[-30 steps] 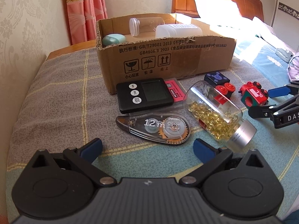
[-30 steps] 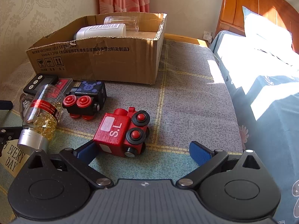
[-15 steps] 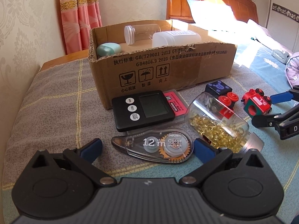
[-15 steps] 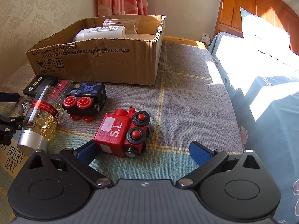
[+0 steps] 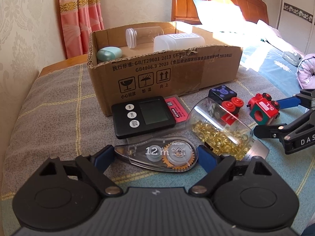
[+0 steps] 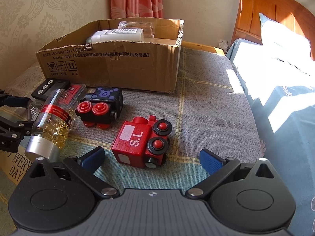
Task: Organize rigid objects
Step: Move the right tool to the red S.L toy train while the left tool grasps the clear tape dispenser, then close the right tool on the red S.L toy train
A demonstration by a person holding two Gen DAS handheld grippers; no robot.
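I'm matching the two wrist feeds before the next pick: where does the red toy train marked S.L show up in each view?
Left wrist: red toy train lies at the right, between the right hand-held gripper's fingers.
Right wrist: it lies on its side at centre, just ahead of the open fingers.
Shared landmark: the cardboard box sits behind it in both.

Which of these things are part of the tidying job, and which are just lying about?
Job: cardboard box, correction tape, timer, capsule jar, red train, black train car.

Lying about: pillow, pink curtain, wooden headboard.
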